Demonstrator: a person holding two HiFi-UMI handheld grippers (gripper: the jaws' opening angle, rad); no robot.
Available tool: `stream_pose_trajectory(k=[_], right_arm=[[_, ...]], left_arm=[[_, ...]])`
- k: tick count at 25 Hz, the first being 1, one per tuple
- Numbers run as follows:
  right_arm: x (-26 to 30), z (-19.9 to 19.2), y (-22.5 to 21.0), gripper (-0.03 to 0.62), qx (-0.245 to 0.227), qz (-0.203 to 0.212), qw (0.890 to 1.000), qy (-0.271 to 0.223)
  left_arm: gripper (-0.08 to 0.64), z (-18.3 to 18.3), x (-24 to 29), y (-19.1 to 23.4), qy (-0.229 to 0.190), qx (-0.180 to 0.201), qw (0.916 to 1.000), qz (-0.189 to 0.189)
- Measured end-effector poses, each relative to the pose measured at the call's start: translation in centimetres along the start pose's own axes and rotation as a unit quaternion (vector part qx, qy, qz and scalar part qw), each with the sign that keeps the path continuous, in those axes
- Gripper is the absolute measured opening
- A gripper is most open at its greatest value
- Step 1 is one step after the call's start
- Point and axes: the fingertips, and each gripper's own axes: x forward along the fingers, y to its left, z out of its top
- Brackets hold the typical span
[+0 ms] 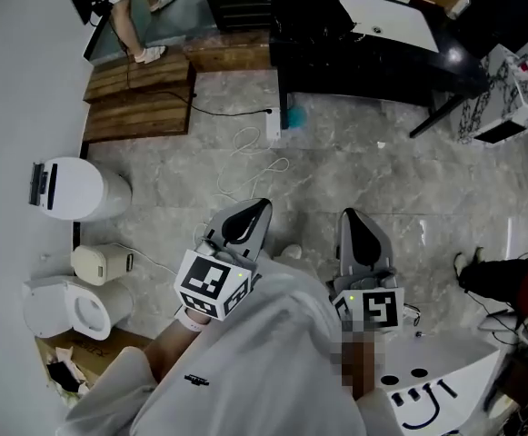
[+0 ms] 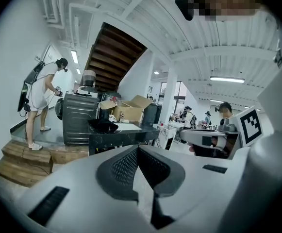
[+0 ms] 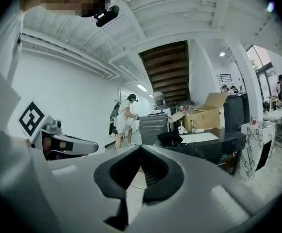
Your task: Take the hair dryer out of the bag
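Observation:
No hair dryer shows in any view. A dark, bag-like thing (image 2: 103, 126) (image 3: 170, 139) lies on a black table (image 1: 382, 73) far ahead across the floor. Both grippers are held out in front of the person's body, over bare floor and well short of that table. My left gripper (image 1: 263, 205) (image 2: 137, 148) has its jaws closed together with nothing between them. Beside it, my right gripper (image 1: 348, 214) (image 3: 141, 147) is likewise shut and empty. Each gripper's marker cube shows near the white sleeves.
A white cable (image 1: 256, 165) trails on the grey floor ahead. White bins (image 1: 80, 189) stand along the left wall, wooden steps (image 1: 141, 94) beyond them. Another person (image 2: 42, 95) stands on the steps. An open cardboard box (image 2: 131, 108) sits on the black table. A white table (image 1: 441, 384) is at lower right.

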Motion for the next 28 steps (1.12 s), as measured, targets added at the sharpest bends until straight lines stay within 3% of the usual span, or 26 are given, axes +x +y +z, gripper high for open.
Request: stream_pose_trajectory(k=[8,13,16,21,24,28], right_arm=[[-2.0,1.1,-0.6,0.011,0.011,-0.007,0.999,-0.035],[-2.9,2.4,-0.7,0.009,-0.009,-0.005,0.997,-0.077],[-2.8,1.8,-1.3,0.009,0.014,0.006,0.996,-0.086],[-1.7,0.9,-1.9,0.008,0.080,0.060,0.990,-0.096],[-0.3,1.4,-2.2,0.008,0.049,0.056,0.992,-0.097],[2.5,0.8,-2.7,0.009,-0.003,0.056,0.997,-0.057]], left_arm=[[0.008,0.3,-0.7,-1.7,-0.006,0.010,0.9999,0.001],[0.008,0.7,-0.9,-2.6,-0.011,0.008,0.9999,0.005],[0.008,0.8,-0.7,-2.7,-0.009,0.007,0.9999,0.005],[0.008,0.8,1.2,-1.7,0.000,-0.006,1.0000,0.008],[0.008,1.0,3.0,-0.9,0.011,-0.009,0.9999,0.001],[0.008,1.9,5.4,0.1,0.013,-0.004,0.9998,-0.011]])
